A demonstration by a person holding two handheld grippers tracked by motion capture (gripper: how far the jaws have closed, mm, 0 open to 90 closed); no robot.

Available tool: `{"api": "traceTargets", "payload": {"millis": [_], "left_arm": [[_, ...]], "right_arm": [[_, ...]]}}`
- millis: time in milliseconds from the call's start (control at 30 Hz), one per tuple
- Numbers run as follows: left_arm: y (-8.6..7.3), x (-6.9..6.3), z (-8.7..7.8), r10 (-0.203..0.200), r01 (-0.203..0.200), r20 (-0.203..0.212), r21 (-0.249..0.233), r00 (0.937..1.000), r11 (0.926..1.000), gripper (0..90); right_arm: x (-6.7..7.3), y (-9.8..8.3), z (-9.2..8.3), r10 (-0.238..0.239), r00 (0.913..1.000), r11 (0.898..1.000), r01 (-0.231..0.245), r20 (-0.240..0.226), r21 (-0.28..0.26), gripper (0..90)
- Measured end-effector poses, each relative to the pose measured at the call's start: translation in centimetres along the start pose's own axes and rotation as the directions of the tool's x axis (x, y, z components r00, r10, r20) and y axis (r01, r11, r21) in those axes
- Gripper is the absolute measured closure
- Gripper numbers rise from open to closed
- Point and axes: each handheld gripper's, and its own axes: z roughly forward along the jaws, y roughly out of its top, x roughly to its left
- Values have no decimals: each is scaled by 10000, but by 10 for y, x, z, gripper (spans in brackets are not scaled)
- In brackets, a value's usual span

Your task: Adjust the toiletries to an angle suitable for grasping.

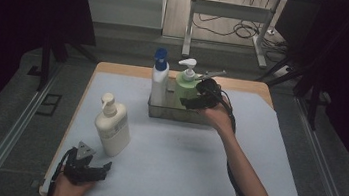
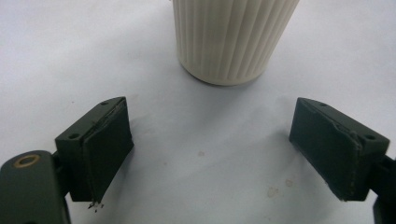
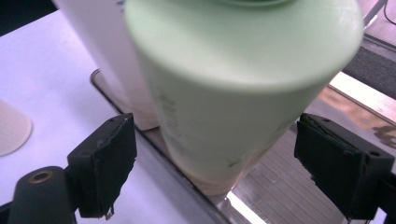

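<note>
A green pump bottle (image 1: 186, 87) stands in a clear tray (image 1: 175, 113) at the back of the table, beside a white bottle with a blue cap (image 1: 159, 78). My right gripper (image 1: 191, 100) is at the green bottle (image 3: 233, 84), open, with one jaw on either side of its lower body and a small gap at each pad. A cream pump bottle (image 1: 113, 128) stands on the white mat at the front left. My left gripper (image 1: 103, 170) rests low just in front of it, open and with nothing between its jaws. The ribbed base of the cream bottle (image 2: 233, 37) lies just ahead of them.
The white mat (image 1: 179, 164) covers most of the wooden table. The white bottle (image 3: 107, 60) stands close against the green one inside the tray (image 3: 271, 186). Metal rails run along both sides of the table, and a desk frame with cables stands behind it.
</note>
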Motion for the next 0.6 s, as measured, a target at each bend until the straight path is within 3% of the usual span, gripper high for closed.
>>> {"api": "traceTargets", "payload": {"millis": [200,400,600], "left_arm": [[0,0,0,13,-13,2,-2,10000,10000,126],[0,0,0,-1,1,2,1,10000,10000,125],[0,0,0,-2,2,4,1,10000,10000,125]], "right_arm": [[1,-5,-8,-166,9998,9998,167,-120,95,132],[-5,-11,-15,100,9999,9999,-98,-104,130,139],[-13,-17,-21,372,9993,9993,-372,-26,-29,224]]}}
